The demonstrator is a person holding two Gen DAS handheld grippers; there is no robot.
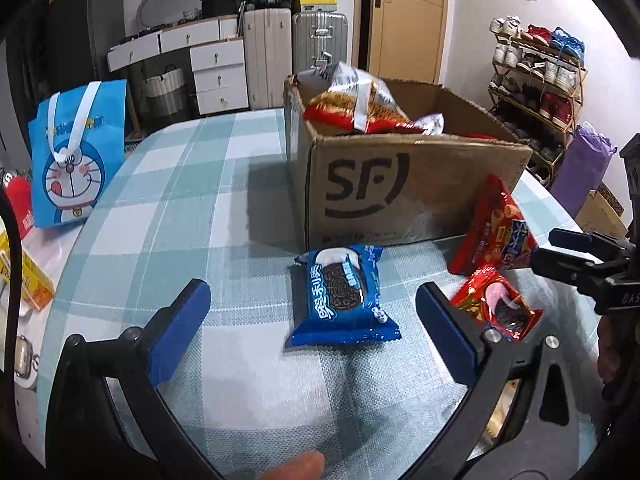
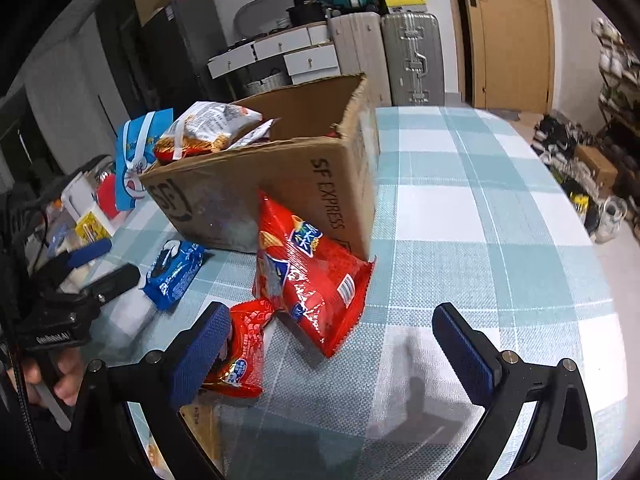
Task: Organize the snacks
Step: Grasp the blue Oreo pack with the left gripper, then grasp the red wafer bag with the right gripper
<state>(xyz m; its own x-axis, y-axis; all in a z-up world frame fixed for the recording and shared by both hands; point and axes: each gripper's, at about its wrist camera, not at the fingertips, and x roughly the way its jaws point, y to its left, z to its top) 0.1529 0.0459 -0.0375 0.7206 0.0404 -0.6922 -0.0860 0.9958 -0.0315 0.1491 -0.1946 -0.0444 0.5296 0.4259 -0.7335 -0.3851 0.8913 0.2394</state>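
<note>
Left edge: one glossy blue cartoon gift bag (image 1: 74, 160), upright on checked woven tablecloth (image 1: 192, 184). Left gripper (image 1: 312, 320): ribbed blue pads spread wide, empty, flanking one blue foil cookie packet (image 1: 344, 300) lying flat. Behind: one corrugated cardboard box (image 1: 400, 188), open-topped, crinkled noodle packs (image 1: 356, 104) inside. Right: two red foil snack bags, large (image 2: 312, 276) leaning on box, small (image 2: 244, 344) flat. Right gripper (image 2: 336, 344): spread, empty.

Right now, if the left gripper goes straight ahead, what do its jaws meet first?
Probably the blue Oreo pack, lying flat on the table between the open jaws of the left gripper. The SF cardboard box stands behind it.
</note>
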